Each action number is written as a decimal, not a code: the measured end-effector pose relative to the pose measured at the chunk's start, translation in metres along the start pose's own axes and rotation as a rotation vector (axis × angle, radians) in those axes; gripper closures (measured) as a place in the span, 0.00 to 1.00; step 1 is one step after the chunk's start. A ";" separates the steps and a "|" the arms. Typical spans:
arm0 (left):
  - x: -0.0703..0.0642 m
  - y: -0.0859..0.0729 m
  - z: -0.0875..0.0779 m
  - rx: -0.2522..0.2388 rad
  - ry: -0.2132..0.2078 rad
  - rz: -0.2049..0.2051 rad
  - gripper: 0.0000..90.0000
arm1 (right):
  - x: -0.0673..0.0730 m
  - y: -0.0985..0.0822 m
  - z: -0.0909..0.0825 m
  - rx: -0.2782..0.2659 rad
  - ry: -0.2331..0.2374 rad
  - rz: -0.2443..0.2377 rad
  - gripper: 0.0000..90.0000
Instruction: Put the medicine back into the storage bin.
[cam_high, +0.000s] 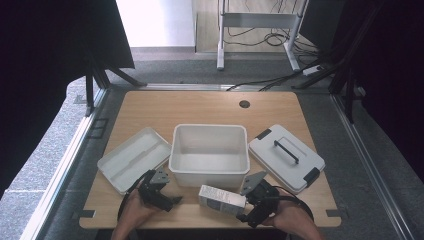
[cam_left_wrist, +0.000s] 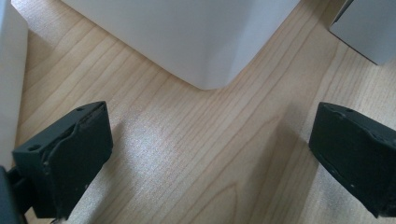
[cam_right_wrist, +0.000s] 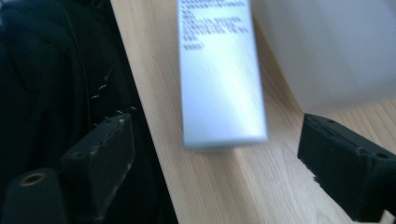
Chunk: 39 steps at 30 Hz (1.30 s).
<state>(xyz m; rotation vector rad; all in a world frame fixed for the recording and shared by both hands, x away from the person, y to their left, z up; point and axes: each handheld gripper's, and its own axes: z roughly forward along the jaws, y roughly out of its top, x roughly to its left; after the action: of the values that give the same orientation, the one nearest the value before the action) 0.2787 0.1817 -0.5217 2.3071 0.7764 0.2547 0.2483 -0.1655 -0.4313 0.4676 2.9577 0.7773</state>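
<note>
The small white carton (cam_high: 222, 200) lies on its side on the tabletop (cam_high: 210, 107), just at six o'clock of the open white storage bin (cam_high: 209, 154), probably waiting to go inside it; the bin's lid (cam_high: 286, 157) rests apart at three o'clock and a shallow tray (cam_high: 134, 158) at nine o'clock, so the opening is free. The right tongs (cam_high: 248, 210) stand spread wide beside the carton's end, jaws either side of it but not pressing; in the right gripper view the carton (cam_right_wrist: 219, 79) is blurred. The left tongs (cam_high: 167, 200) are spread wide too, holding nothing, above bare wood near the bin's corner (cam_left_wrist: 205, 42).
</note>
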 end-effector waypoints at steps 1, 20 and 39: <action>0.000 0.000 0.000 0.000 0.000 0.000 0.00 | 0.001 0.006 0.004 0.024 -0.001 -0.015 0.14; 0.000 0.000 0.000 0.000 0.000 0.000 0.00 | 0.002 0.059 0.067 0.344 0.008 -0.124 0.48; 0.000 0.000 0.000 -0.001 0.000 -0.001 0.00 | 0.005 0.077 0.038 0.347 0.038 -0.129 0.61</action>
<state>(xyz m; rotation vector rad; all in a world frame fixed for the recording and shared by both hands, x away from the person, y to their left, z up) 0.2786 0.1817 -0.5217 2.3062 0.7772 0.2548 0.2691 -0.0819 -0.4263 0.2735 3.1280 0.2620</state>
